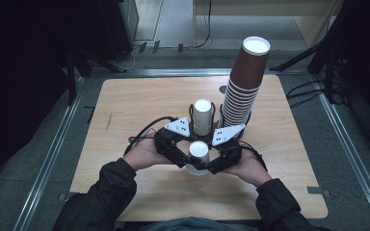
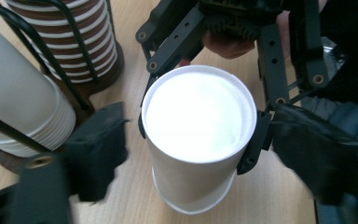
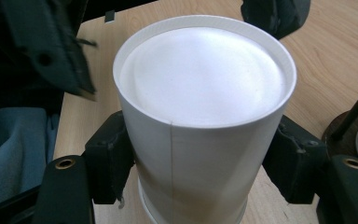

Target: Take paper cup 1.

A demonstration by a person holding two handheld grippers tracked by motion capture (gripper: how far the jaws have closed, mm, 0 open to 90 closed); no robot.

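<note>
separating the top white cup (image 1: 198,152) from the one nested under it looks like the step in hand. the right claw (image 3: 200,163) grips that cup, a pad pressed against each side of its wall, base up. the left claw (image 2: 186,154) stands half wide around the same pair, and its pads look clear of the paper (the near one is blurred, so contact there is hard to call). both claws sit low over the table (image 1: 125,106); just beyond them stands a white stack in a wire holder (image 1: 203,117), with the tall brown stack (image 1: 243,86) beside it. to do this well, i judge the left claw should pinch only the lower rim, lightly, while the right lifts straight up without crushing the wall.
</note>
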